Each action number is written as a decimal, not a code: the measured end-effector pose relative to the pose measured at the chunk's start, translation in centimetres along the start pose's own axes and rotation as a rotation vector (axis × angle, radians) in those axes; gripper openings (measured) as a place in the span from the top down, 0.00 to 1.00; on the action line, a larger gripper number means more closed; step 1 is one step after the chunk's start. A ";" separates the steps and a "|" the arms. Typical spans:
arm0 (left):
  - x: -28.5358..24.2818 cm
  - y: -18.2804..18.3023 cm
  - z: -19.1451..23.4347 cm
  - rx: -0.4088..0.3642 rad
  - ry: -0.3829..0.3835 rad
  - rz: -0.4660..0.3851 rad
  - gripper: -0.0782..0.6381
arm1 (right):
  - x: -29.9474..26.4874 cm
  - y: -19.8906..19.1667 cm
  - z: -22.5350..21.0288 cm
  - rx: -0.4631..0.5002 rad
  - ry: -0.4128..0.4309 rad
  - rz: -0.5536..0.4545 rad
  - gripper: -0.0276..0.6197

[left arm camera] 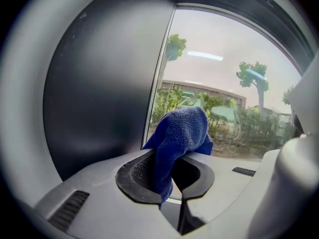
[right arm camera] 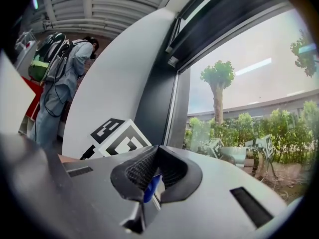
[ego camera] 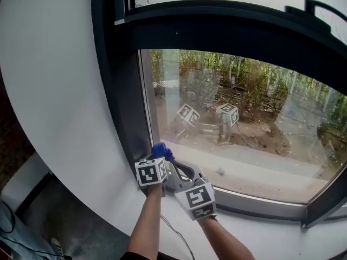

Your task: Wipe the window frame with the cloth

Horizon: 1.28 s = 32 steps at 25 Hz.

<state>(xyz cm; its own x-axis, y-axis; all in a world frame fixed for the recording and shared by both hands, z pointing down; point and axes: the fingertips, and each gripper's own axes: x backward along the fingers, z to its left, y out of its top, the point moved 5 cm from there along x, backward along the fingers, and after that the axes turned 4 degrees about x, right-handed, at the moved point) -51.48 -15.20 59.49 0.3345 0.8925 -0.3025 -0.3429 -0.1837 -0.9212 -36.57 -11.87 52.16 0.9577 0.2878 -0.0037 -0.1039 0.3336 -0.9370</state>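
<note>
A blue cloth (ego camera: pixel 161 151) is bunched at the lower left corner of the dark window frame (ego camera: pixel 127 102), where the upright meets the bottom rail. My left gripper (ego camera: pixel 158 157) is shut on it. In the left gripper view the cloth (left arm camera: pixel 179 133) bulges up out of the shut left gripper (left arm camera: pixel 172 171), against the frame (left arm camera: pixel 99 98). My right gripper (ego camera: pixel 176 169) sits just right of and behind the left one. In its own view the right gripper (right arm camera: pixel 155 176) is shut, with a thin blue sliver of cloth (right arm camera: pixel 151 188) pinched between the jaws.
A white curved wall (ego camera: pixel 54 91) flanks the frame on the left, and a white sill (ego camera: pixel 260 226) runs below the glass. The pane reflects the marker cubes (ego camera: pixel 188 114). A window handle (ego camera: pixel 320 7) sticks out at top right. A person with a backpack (right arm camera: pixel 60 68) stands behind.
</note>
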 end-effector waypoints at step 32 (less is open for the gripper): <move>3.4 11.4 -2.4 -0.014 -0.014 -0.151 0.82 | 1.3 9.2 -2.5 -0.034 0.008 -0.131 0.95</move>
<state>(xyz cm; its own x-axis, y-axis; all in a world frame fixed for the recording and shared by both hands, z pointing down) -52.16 -15.27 47.34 0.3686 0.9162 -0.1572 -0.2778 -0.0528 -0.9592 -35.65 -10.67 42.66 0.9646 0.2365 0.1168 0.0312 0.3372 -0.9409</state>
